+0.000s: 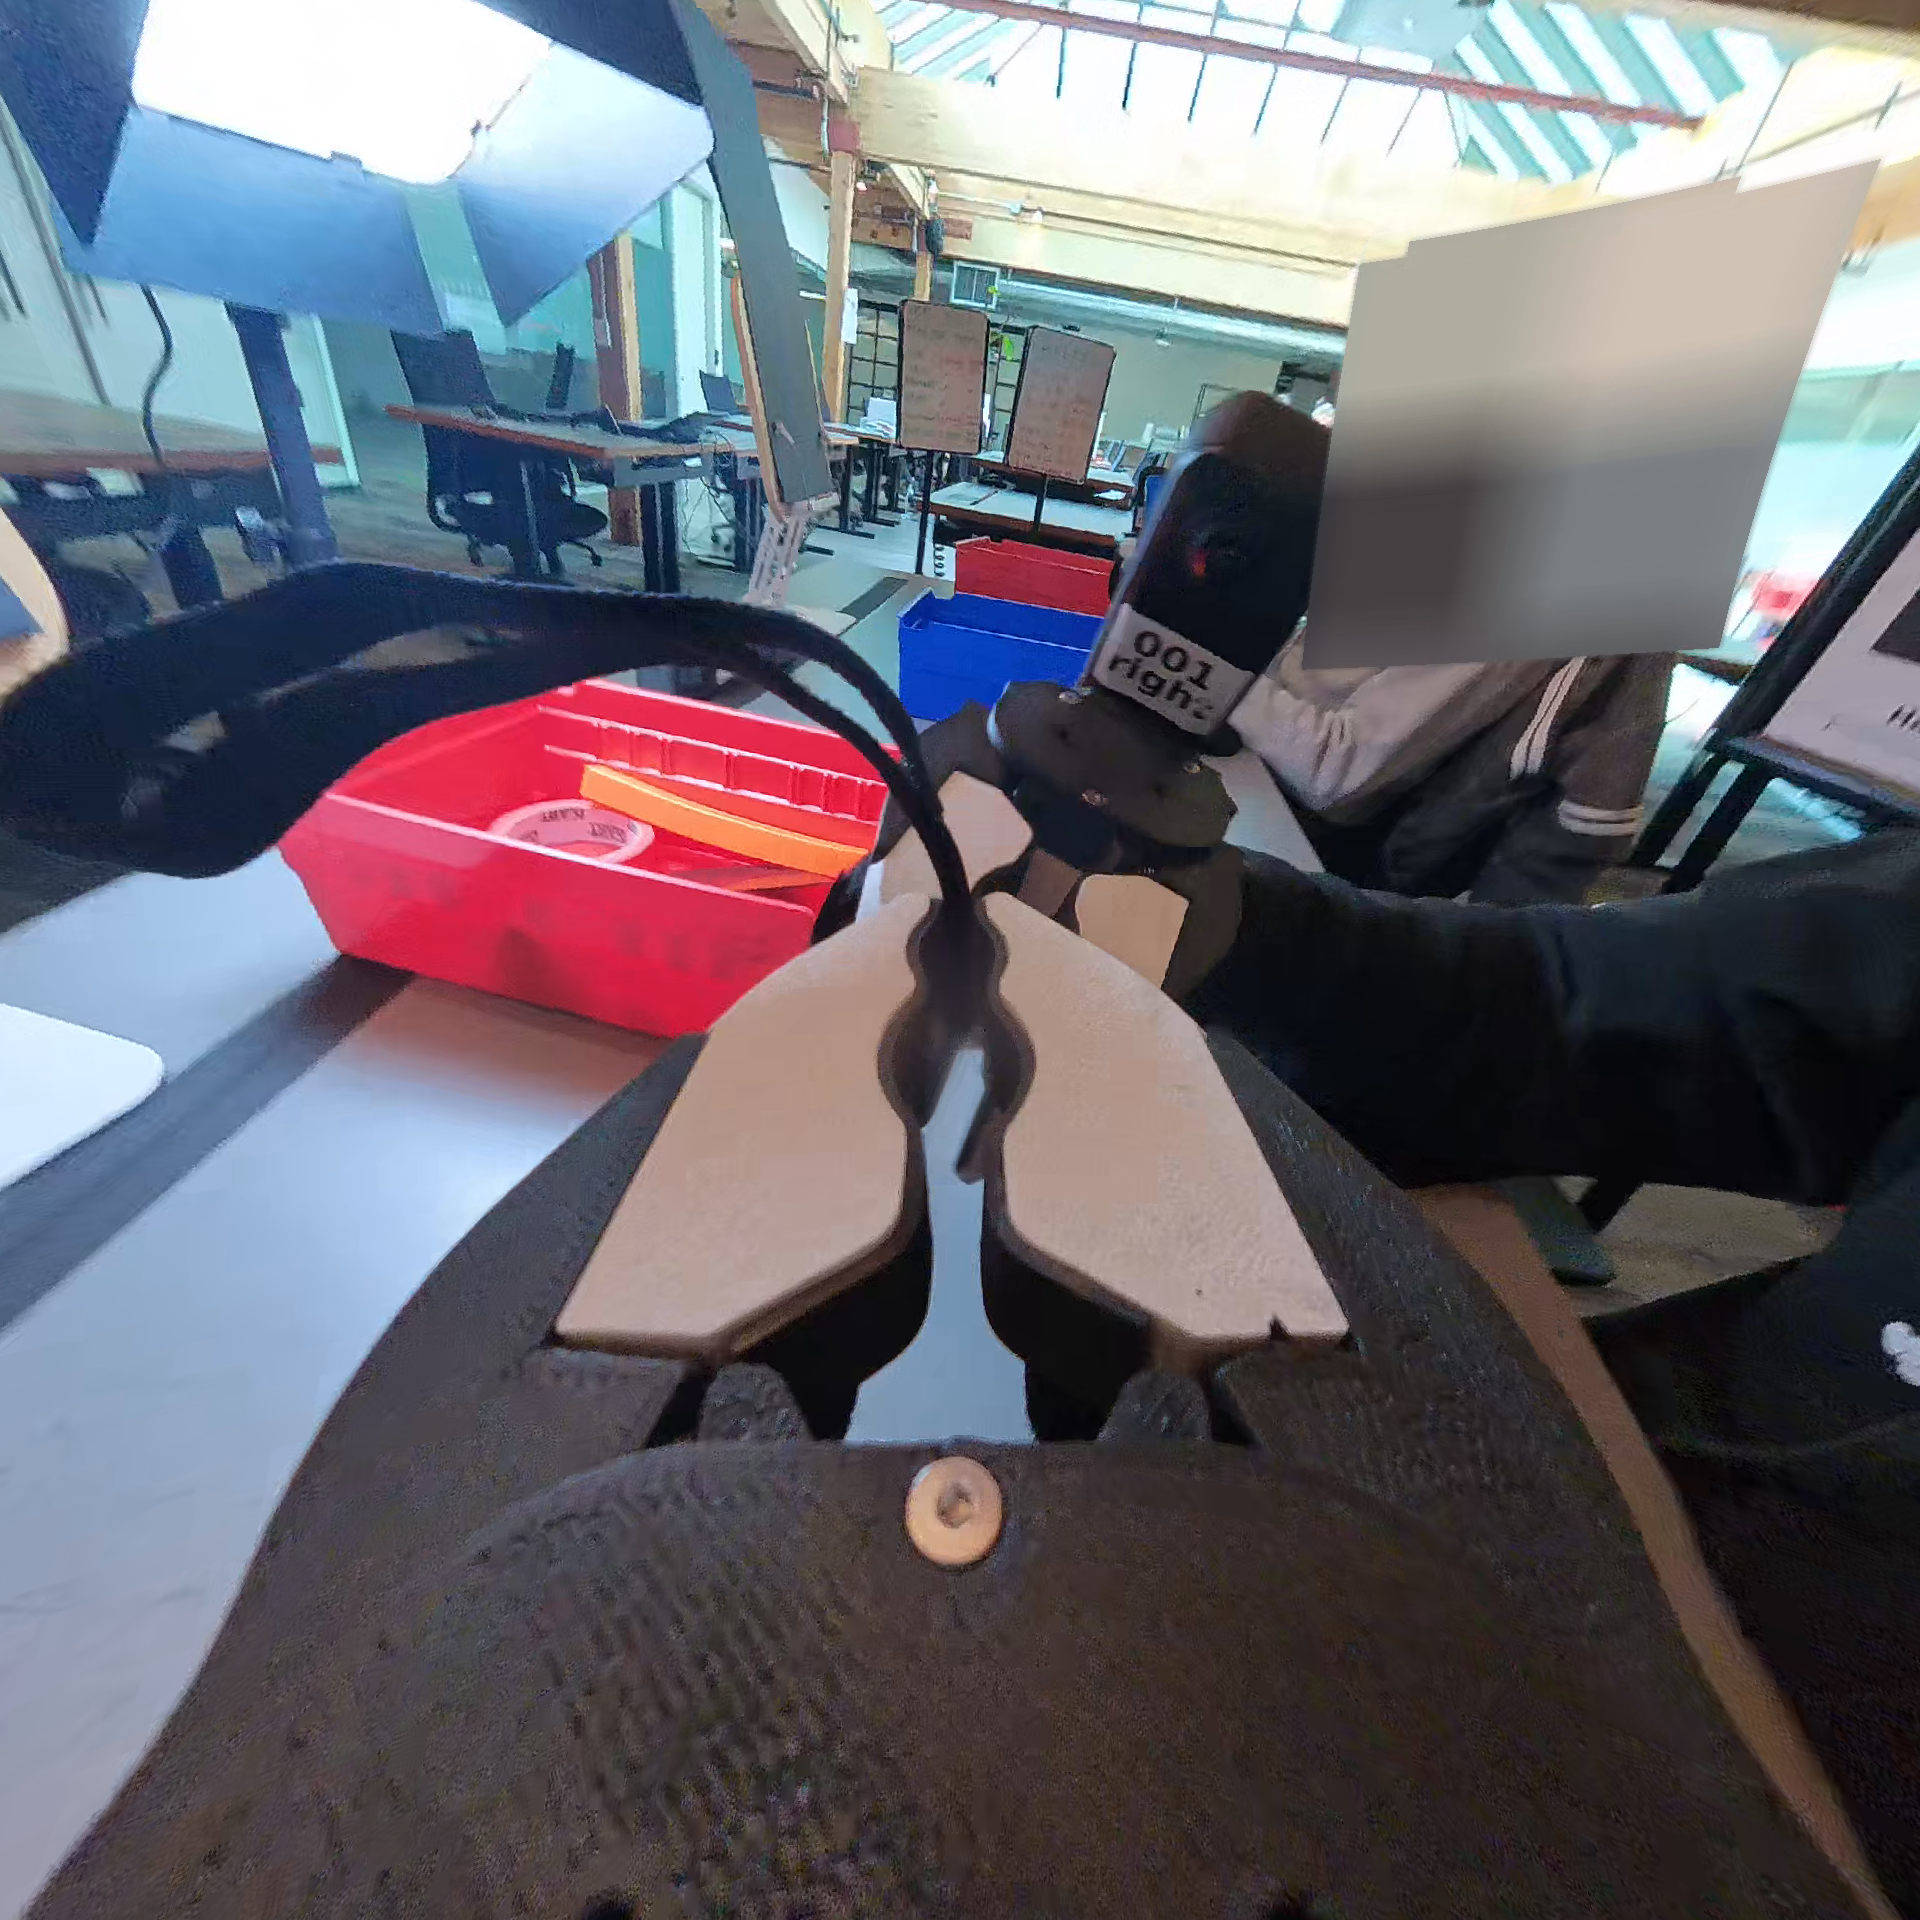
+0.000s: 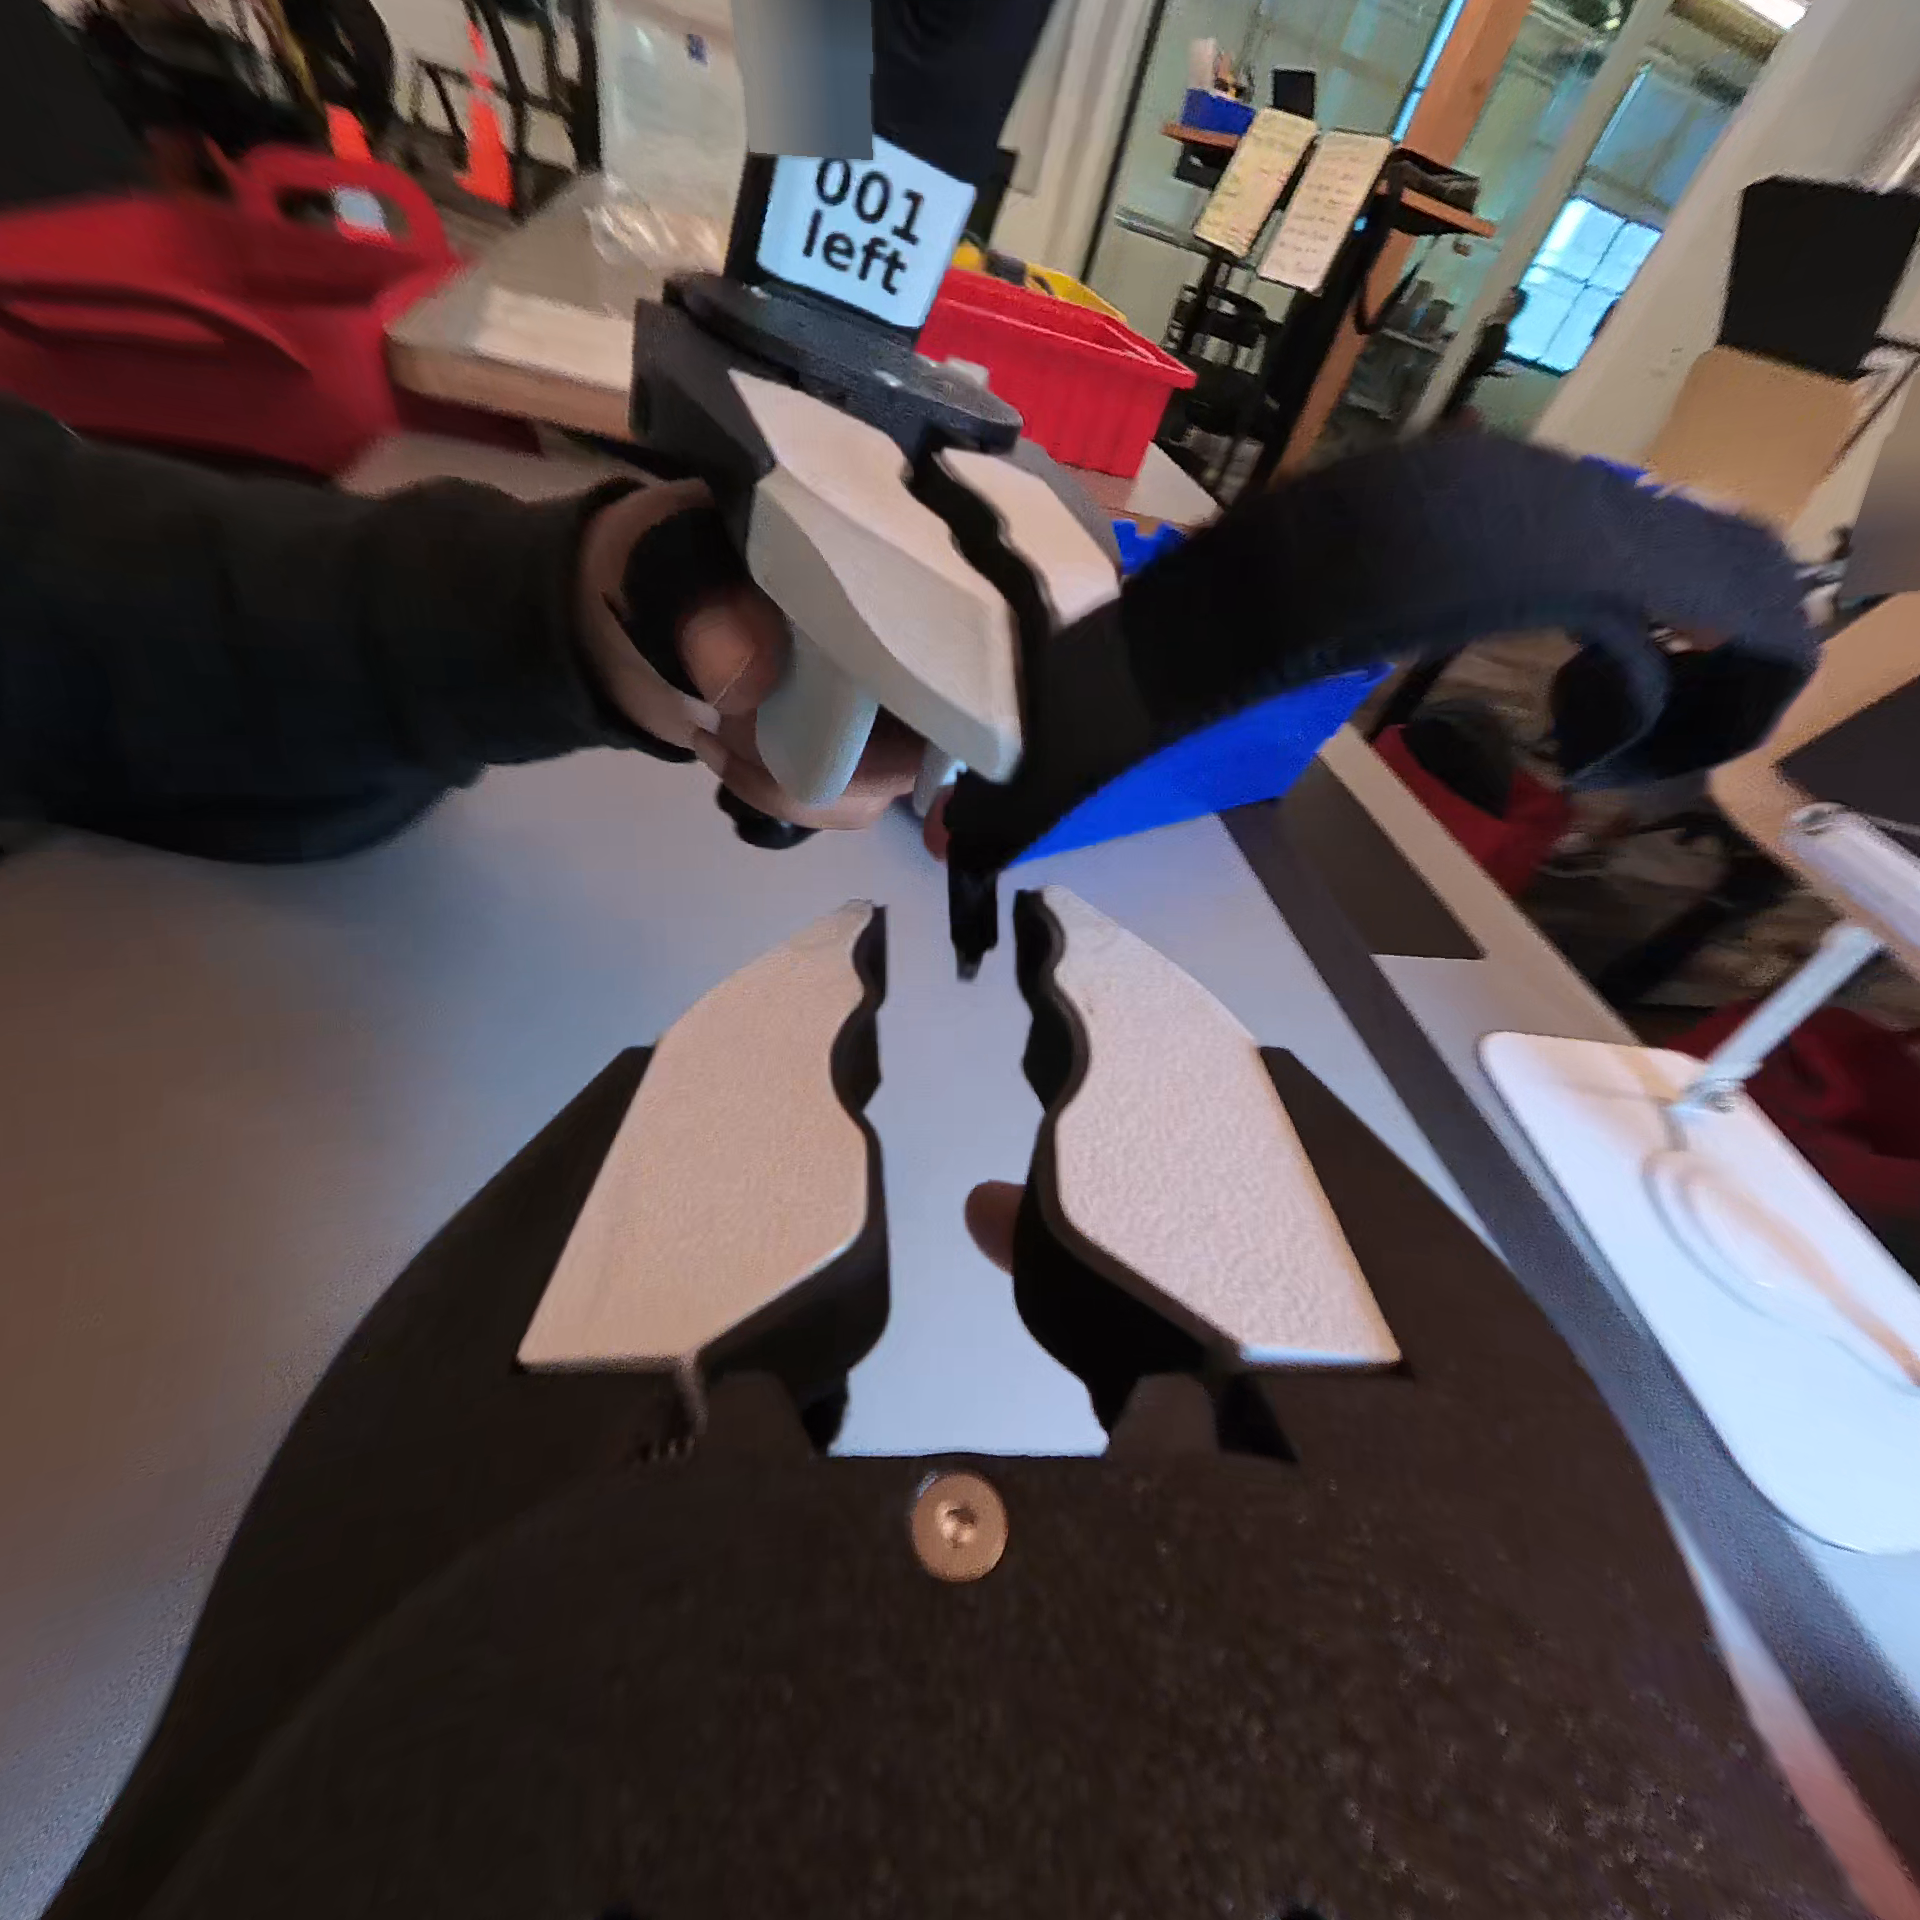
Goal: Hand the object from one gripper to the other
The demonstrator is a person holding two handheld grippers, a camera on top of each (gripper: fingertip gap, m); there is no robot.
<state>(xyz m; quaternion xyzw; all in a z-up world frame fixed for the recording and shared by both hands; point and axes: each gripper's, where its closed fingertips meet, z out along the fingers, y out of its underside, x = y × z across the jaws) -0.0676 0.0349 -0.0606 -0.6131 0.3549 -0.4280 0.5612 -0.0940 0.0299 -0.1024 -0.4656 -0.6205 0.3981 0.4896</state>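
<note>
My left gripper [image 1: 954, 951] is pinched tight on a black fabric strap [image 1: 343, 686], its 2 pale pads pressed against the cloth near their tips, with a short tail of the strap hanging back through the gap toward me. From that pinch the strap climbs, arches over and runs far to the left in this view, ending in a wider, limp band above the red bin [image 1: 582, 894] on the grey table [image 1: 208, 1351]. My right gripper [image 2: 951, 914] has its jaws spread with nothing between them, and the relation that matters shows from its own camera: the strap's [image 2: 1455, 540] loose lower end dangles just ahead of its tips, lined up with the gap, pointing straight down into it but not yet between the pads as far as I can judge. The strap's long axis there runs roughly along the right gripper's fingers, so I judge a short push forward would bring that tail inside. The left gripper [image 2: 1023, 665] sits just beyond, above the tail, close enough that the 2 tools could bump.
</note>
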